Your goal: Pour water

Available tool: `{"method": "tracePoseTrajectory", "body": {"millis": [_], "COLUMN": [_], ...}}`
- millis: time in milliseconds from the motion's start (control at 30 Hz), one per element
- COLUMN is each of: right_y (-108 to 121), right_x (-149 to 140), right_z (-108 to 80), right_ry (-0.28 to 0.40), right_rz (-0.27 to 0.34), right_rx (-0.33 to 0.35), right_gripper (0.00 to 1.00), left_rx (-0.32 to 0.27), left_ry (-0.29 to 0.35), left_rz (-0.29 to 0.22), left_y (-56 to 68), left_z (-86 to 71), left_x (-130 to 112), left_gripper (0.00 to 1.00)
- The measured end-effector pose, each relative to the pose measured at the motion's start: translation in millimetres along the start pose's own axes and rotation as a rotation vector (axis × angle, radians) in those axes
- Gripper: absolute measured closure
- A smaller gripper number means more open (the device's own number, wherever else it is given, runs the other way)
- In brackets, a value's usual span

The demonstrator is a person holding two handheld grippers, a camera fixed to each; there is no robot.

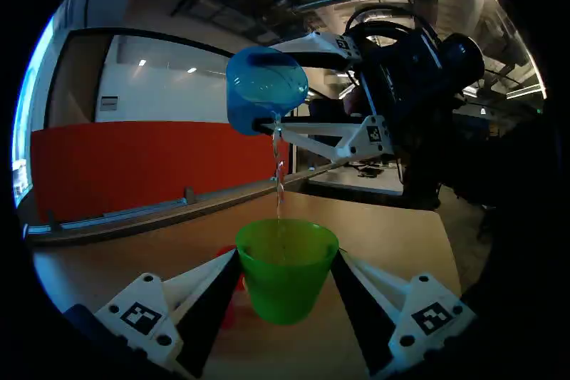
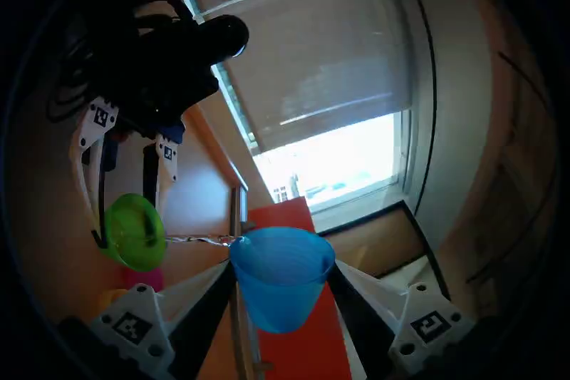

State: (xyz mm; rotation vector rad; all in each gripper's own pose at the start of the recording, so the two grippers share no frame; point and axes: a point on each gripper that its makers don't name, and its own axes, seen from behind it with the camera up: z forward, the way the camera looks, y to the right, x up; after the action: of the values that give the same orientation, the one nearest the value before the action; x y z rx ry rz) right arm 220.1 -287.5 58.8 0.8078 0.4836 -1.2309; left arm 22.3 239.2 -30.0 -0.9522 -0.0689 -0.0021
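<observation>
Left gripper view: your left hand-held gripper point(image 1: 285, 260) pinches the green plastic cup point(image 1: 286, 276) near the wooden desk point(image 1: 399, 230); hold it level under the water stream point(image 1: 278, 173).
Right gripper view: your right hand-held gripper point(image 2: 282, 269) pinches the tilted blue translucent plastic cup point(image 2: 281, 284); tip slowly.
Hidden: fill level unreadable; red object point(image 1: 229, 298) behind the green cup mostly covered.

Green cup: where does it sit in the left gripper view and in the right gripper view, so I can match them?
Left gripper view: green cup at bottom centre, between that gripper's own fingers.
Right gripper view: green cup at the left, below mid-height, appearing sideways.
Shared landmark: the blue cup, with a thin stream of water running from it into the green one.
</observation>
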Motion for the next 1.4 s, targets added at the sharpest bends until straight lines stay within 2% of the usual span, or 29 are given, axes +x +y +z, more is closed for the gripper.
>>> {"method": "tracePoseTrajectory", "body": {"millis": [1400], "right_y": [3.1], "right_x": [2.9], "right_z": [-2.9], "right_ry": [0.016], "right_rz": [-0.121], "right_rx": [-0.002], "right_gripper": [0.10], "left_rx": [-0.006], "left_ry": [-0.001], "left_rz": [0.010], "left_y": [1.7], "left_z": [1.6], "left_x": [2.6], "left_gripper": [0.14]}}
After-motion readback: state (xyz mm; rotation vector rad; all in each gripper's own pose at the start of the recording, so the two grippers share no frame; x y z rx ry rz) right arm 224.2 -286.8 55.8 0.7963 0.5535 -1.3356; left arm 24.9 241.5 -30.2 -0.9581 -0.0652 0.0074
